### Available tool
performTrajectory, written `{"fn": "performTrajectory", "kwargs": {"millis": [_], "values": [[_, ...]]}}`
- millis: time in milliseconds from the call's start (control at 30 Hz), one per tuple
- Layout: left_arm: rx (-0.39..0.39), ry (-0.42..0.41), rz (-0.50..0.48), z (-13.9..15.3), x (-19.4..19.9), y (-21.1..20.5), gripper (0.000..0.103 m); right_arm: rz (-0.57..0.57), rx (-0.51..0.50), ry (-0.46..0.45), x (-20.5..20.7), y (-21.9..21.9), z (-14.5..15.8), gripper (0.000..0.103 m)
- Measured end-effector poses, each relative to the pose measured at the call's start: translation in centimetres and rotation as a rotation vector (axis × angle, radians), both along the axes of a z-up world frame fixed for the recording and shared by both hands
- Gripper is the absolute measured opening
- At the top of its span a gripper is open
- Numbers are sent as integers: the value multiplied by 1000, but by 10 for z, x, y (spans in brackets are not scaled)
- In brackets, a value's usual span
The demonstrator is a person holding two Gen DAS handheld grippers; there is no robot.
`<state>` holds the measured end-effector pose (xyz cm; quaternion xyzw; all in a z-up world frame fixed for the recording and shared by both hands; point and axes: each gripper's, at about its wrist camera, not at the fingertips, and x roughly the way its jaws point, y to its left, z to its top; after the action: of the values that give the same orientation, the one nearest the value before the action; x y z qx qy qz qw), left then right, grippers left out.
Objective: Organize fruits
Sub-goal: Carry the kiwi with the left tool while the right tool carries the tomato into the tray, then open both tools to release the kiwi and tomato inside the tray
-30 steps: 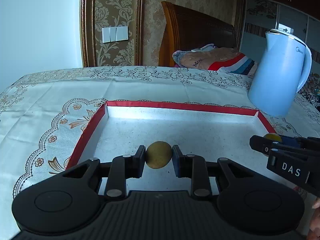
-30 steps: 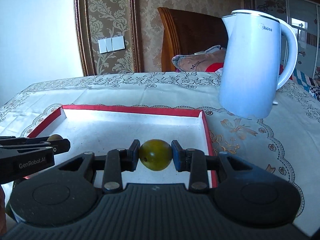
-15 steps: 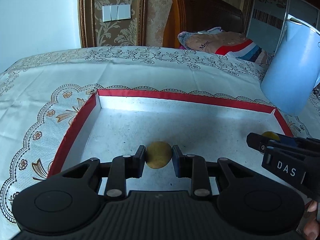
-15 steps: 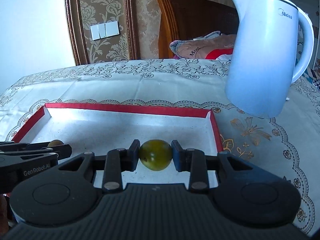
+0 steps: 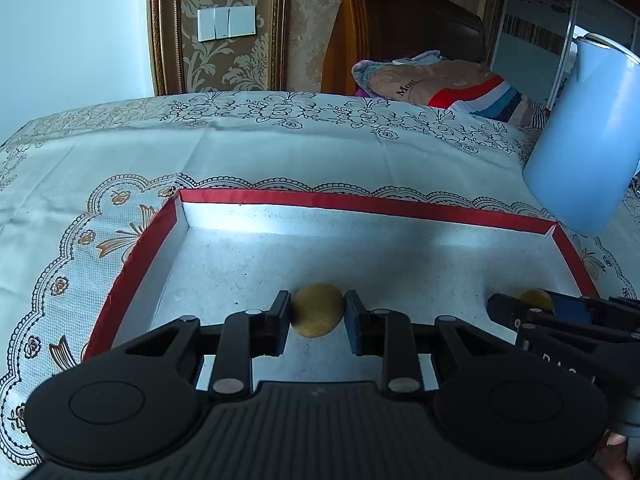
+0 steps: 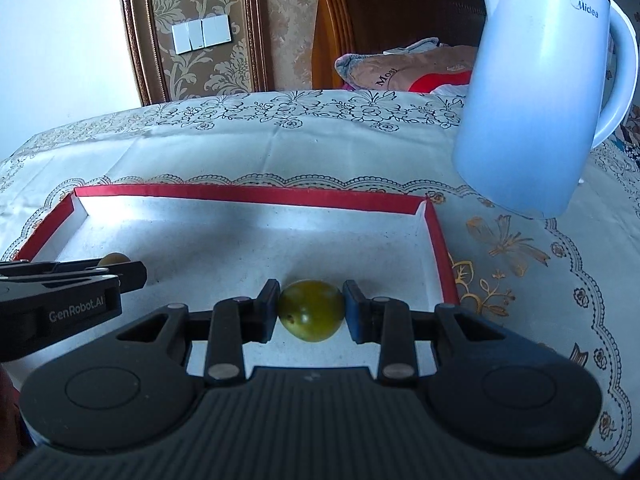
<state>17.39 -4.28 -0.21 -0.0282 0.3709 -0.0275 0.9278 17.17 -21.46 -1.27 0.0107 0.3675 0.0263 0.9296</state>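
My left gripper [image 5: 318, 316] is shut on a small yellow-brown fruit [image 5: 317, 315] over the near left part of a shallow white tray with a red rim [image 5: 360, 202]. My right gripper [image 6: 310, 314] is shut on a round green fruit [image 6: 311, 315] over the near right part of the same tray [image 6: 256, 196]. Each gripper shows at the edge of the other's view: the right gripper [image 5: 532, 304] with its fruit [image 5: 536, 300], the left gripper [image 6: 108, 268] with its fruit [image 6: 114, 259]. The tray floor holds nothing else that I can see.
A pale blue Midea kettle [image 6: 540, 92] stands on the embroidered tablecloth [image 5: 260, 148] just beyond the tray's far right corner. A wooden chair back and a folded cloth bundle [image 5: 440, 84] lie behind the table's far edge.
Both grippers have tilted down and moved lower over the tray, each still gripping its fruit. The kettle has shifted toward the right edge in the left wrist view.
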Motion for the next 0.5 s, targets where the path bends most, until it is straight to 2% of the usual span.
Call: {"fn": "performTrajectory", "kwargs": {"millis": [233,467,500], "values": [[-1,-4,-2,0,-1,0,28,-6,1,5,1,-1,0,32],[-2,-6,-2,-1,-2,0,28,-9,-14,-12,-1,1,2,61],[-6,-5,0,-1,-2,1,28,-11,-14,-14,-1,1,2,63]]}}
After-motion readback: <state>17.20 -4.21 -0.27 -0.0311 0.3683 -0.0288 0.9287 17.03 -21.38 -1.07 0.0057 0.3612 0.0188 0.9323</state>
